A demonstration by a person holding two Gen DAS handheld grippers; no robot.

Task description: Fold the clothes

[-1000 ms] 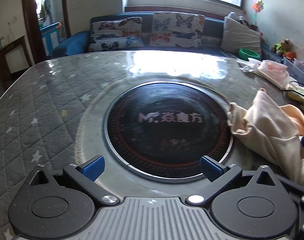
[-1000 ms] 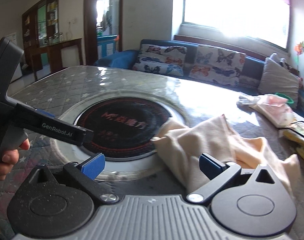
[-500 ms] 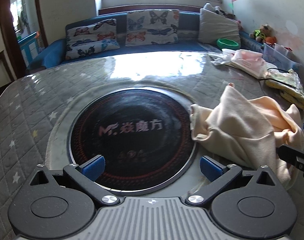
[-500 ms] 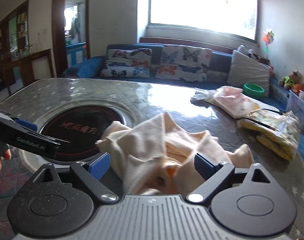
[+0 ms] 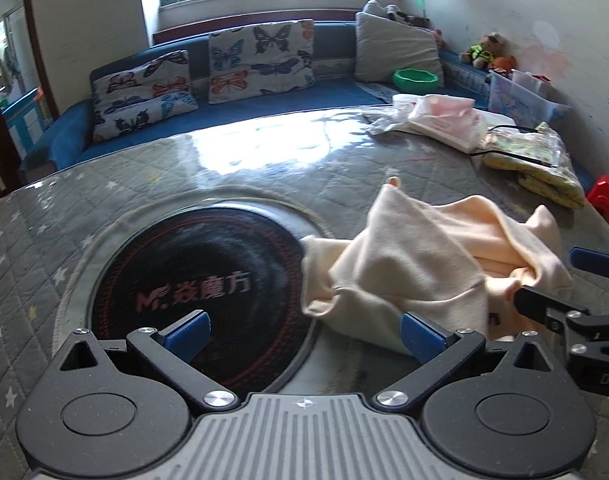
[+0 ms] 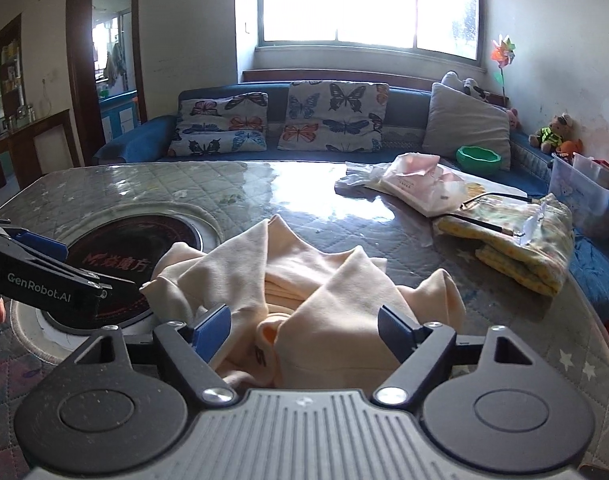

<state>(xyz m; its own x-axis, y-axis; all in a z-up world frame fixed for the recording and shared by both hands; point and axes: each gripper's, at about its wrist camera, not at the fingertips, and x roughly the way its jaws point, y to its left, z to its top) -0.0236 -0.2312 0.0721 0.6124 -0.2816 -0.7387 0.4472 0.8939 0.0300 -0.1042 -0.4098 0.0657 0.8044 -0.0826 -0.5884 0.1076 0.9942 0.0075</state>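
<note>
One crumpled cream garment (image 6: 312,280), two butterfly cushions (image 6: 332,116), one grey cushion (image 6: 468,124), one green bowl (image 6: 478,159), two grippers (image 6: 304,330), one pinwheel (image 6: 503,54)

Both grippers, left gripper (image 5: 302,334) and right gripper (image 6: 304,328), are black with blue-padded fingers (image 6: 212,326), silver screws, grey ribbed bases; one arm reads "GenRobot.AI".

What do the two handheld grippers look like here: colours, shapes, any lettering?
Both match: the left gripper and right gripper have black linkage arms, blue pads, round black discs and a ribbed grey centre plate. White "GenRobot.AI" lettering marks the left one's side.
</note>
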